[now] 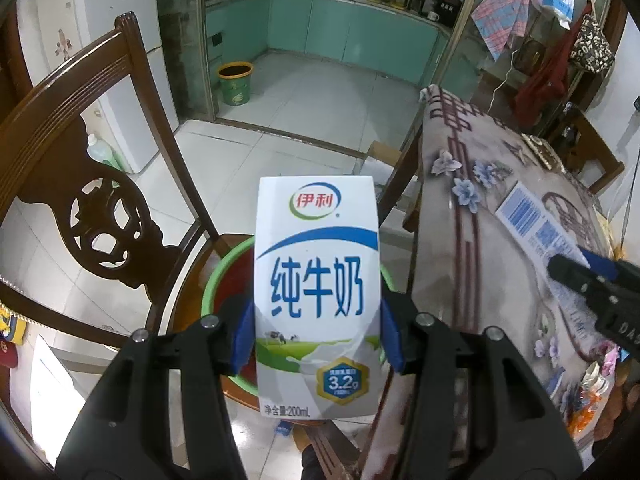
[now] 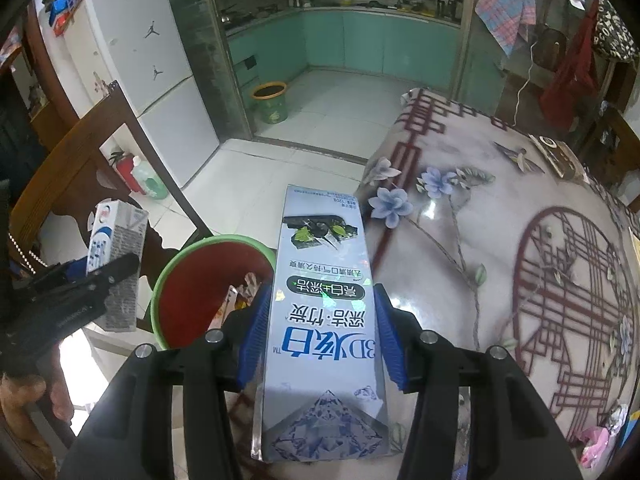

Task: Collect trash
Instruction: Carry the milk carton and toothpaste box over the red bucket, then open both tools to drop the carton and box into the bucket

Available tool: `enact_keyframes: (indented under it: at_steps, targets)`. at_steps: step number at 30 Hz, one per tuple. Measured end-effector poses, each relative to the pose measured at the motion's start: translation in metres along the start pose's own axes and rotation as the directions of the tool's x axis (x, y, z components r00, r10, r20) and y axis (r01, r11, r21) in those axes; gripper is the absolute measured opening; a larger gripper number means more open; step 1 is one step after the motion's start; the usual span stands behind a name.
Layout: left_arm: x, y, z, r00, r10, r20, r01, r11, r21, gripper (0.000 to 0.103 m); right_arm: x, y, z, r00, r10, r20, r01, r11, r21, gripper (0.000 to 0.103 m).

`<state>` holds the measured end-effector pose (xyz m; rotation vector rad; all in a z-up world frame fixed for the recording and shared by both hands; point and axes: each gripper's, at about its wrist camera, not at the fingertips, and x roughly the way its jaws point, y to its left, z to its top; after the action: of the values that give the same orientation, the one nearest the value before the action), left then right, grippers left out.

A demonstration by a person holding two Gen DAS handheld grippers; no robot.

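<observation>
The left gripper (image 1: 318,332) has its fingers clamped on an upright milk carton (image 1: 317,292), held above the green-rimmed basin (image 1: 218,276). The right gripper (image 2: 320,340) has its fingers clamped on a toothpaste box (image 2: 322,320), which extends forward between them, with the basin left of the fingers and the surface (image 2: 500,240) to the right.

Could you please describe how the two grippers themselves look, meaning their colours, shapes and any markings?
Both grippers look alike. The left gripper and the right gripper have a glossy black plastic frame with angled link arms joined by round silver screws. Each finger carries a blue ribbed pad. Small pale lettering shows on a black finger, too small to read whole. No cables show.
</observation>
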<state>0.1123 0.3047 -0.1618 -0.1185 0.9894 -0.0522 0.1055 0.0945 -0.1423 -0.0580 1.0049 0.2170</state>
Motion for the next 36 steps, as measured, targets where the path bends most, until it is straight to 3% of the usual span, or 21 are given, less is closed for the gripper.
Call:
enact_keyframes:
  at_steps: [8, 18, 24, 25, 26, 27, 28, 36]
  targets:
    - [0.03, 0.016, -0.004, 0.997, 0.013, -0.071, -0.013, 1.0, -0.005, 0.049, 0.023, 0.023, 0.004, 0.998, 0.041, -0.037, -0.041, 0.999, -0.007, 0.049]
    - [0.058, 0.045, -0.006, 0.991, 0.02, -0.134, -0.028, 0.998, -0.054, 0.049, 0.052, 0.057, 0.024, 0.969, 0.221, -0.109, -0.22, 0.975, 0.017, 0.049]
    - [0.061, 0.057, -0.006, 0.99, 0.02, -0.138, -0.033, 0.995, -0.091, 0.05, 0.059, 0.076, 0.028, 0.966, 0.23, -0.118, -0.233, 0.972, -0.02, 0.051]
    - [0.062, 0.057, -0.006, 0.99, 0.02, -0.139, -0.033, 0.995, -0.092, 0.05, 0.06, 0.078, 0.028, 0.967, 0.227, -0.114, -0.231, 0.973, -0.025, 0.056]
    - [0.062, 0.057, -0.007, 0.99, 0.024, -0.141, -0.037, 0.995, -0.09, 0.053, 0.061, 0.079, 0.029, 0.968, 0.226, -0.111, -0.23, 0.973, -0.031, 0.064]
    - [0.063, 0.056, -0.008, 0.989, 0.032, -0.146, -0.045, 0.995, -0.088, 0.07, 0.061, 0.079, 0.029, 0.968, 0.223, -0.111, -0.228, 0.973, -0.033, 0.083]
    - [0.061, 0.056, -0.008, 0.989, 0.027, -0.144, -0.041, 0.995, -0.093, 0.078, 0.061, 0.077, 0.029, 0.971, 0.213, -0.109, -0.218, 0.975, -0.032, 0.093]
    - [0.037, 0.046, -0.014, 0.996, -0.002, -0.087, -0.009, 0.992, -0.125, 0.098, 0.042, 0.044, 0.006, 0.984, 0.141, -0.112, -0.142, 0.99, -0.002, 0.094]
